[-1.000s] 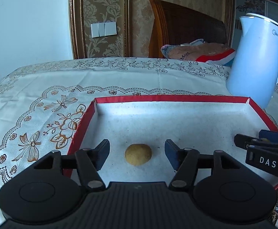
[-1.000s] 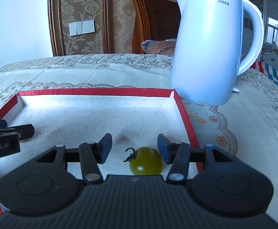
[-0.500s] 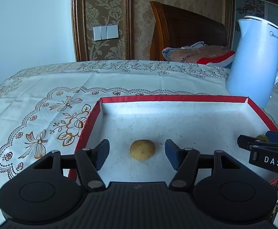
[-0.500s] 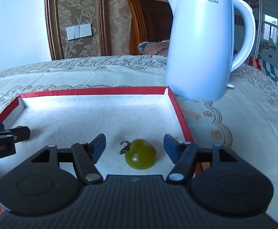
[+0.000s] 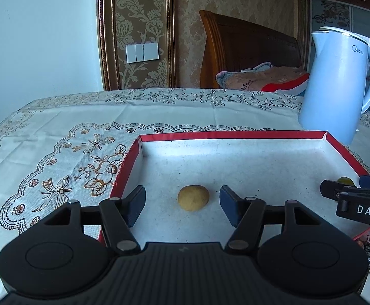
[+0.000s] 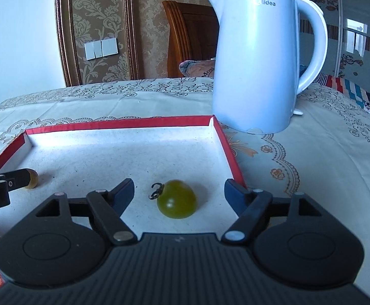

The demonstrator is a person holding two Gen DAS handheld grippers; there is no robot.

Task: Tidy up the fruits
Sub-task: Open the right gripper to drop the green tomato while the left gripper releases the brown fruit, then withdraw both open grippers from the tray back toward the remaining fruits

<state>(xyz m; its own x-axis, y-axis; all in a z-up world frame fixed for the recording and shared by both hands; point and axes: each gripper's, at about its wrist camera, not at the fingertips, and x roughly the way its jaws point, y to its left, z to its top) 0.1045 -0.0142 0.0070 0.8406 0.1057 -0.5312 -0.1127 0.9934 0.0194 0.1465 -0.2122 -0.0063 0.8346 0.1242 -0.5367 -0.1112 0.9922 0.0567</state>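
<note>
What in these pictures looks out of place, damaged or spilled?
Nothing stands out. The brown fruit and the green tomato lie whole inside the red-rimmed tray; the white kettle stands upright beside it.

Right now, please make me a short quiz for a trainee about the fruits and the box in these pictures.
1. True or false: the green tomato lies inside the red-edged box.
2. What lies between the fingers of the left gripper?
A. an orange
B. a small yellow-brown fruit
C. a spoon
3. Where does the white kettle stand?

Key
1. True.
2. B; the pads do not touch it.
3. On the tablecloth, outside the box, beyond its far right corner.

The jaws of the right gripper are opening around the tomato, clear of it.
</note>
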